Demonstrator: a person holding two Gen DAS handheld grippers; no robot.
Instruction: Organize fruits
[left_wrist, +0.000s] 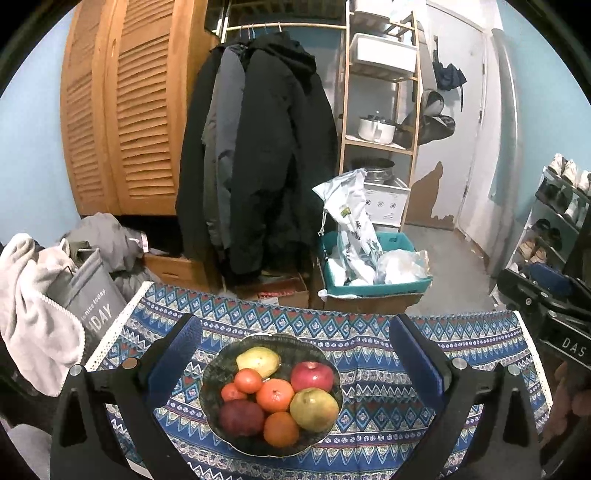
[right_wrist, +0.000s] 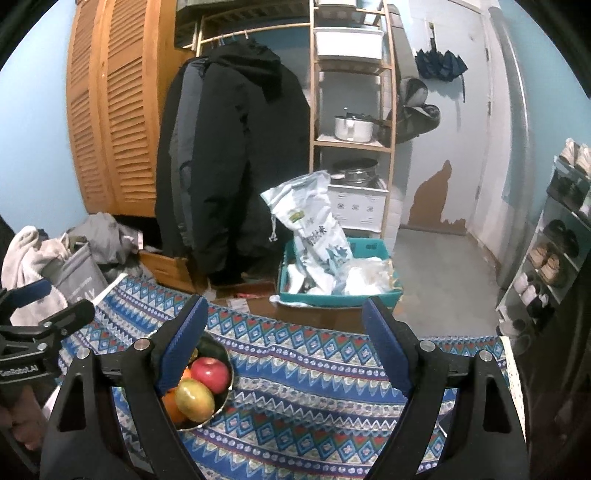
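Room: we see blue walls, louvered wooden doors, dark coats on a rail, a wooden shelf unit with a white pot, and a shoe rack at the right.
Floor: we find a teal bin holding a printed white sack and plastic bags.
Table: we look down on a blue patterned cloth with a white lace edge.
Bowl: our dark bowl sits on the cloth, between the left gripper's fingers in the left wrist view.
Fruit: we count a red apple, a yellow-green mango, a yellow-green fruit at the back, a dark red fruit, and four orange ones, all inside the bowl.
Left gripper: we hold its jaws wide apart above the bowl, touching nothing.
Right gripper: we hold its jaws wide too, empty, over bare cloth to the right of the bowl.
Hands: we glimpse fingers on the left tool's handle.
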